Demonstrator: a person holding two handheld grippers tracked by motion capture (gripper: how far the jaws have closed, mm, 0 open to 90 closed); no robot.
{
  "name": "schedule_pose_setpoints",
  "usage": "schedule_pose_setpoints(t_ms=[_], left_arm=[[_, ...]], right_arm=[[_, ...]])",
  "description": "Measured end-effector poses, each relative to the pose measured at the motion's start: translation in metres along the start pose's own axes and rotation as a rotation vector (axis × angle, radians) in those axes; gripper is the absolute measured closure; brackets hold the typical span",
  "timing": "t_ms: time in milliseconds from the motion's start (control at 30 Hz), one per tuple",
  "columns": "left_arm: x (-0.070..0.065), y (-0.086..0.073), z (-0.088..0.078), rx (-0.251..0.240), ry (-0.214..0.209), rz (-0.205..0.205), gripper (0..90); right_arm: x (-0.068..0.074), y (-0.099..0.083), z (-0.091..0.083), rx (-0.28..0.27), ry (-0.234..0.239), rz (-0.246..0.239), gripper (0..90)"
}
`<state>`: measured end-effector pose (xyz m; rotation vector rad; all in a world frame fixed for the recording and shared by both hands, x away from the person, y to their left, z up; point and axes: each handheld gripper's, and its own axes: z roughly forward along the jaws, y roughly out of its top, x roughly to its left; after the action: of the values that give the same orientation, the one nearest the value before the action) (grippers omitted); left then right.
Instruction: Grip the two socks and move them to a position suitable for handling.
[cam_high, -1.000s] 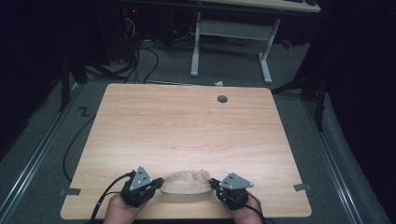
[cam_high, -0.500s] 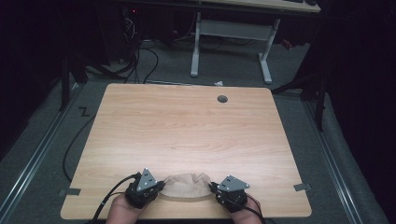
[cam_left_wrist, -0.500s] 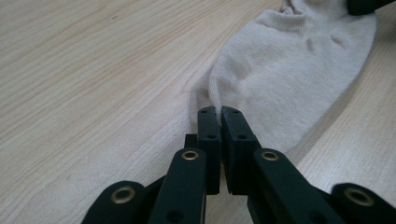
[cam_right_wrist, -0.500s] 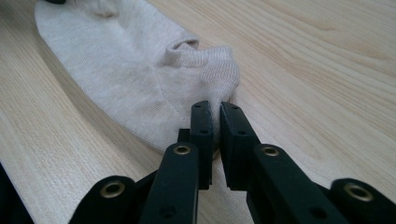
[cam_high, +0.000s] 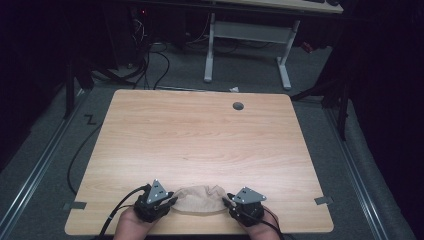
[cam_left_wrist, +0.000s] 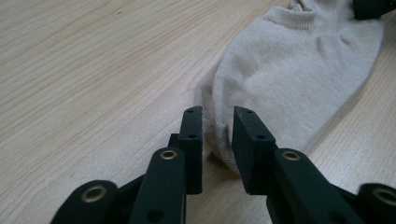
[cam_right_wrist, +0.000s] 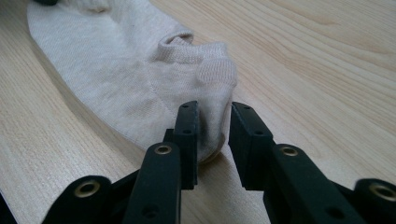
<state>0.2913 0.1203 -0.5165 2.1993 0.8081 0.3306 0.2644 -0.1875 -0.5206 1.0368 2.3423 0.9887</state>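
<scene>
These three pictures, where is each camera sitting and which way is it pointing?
High view: above the person's side, looking forward and down on the table; both hands enter at the bottom, holding the left gripper and right gripper.
Left gripper view: rides the left gripper, looking along its black jaws, just opened, at one end of the beige sock.
Right gripper view: rides the right gripper, jaws likewise just opened, facing the sock's cuffed end.
Shared: all show the sock flat on the wood.
</scene>
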Motion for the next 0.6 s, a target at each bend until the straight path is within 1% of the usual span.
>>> schedule_pose_setpoints(t_ms=[300,600], left_arm=[[0.0003,0.0005,-0.0003,-0.011,-0.003,-0.003,67.3],[0.0019,0.0017,-0.0007,-0.026,-0.008,-0.011,61.4]], right_arm=[[-0.0002,0.0007,0.0001,-0.011,0.002,0.011,68.2],[-0.0007,0.0032,0.0004,-0.044,0.000,0.019,62.9]])
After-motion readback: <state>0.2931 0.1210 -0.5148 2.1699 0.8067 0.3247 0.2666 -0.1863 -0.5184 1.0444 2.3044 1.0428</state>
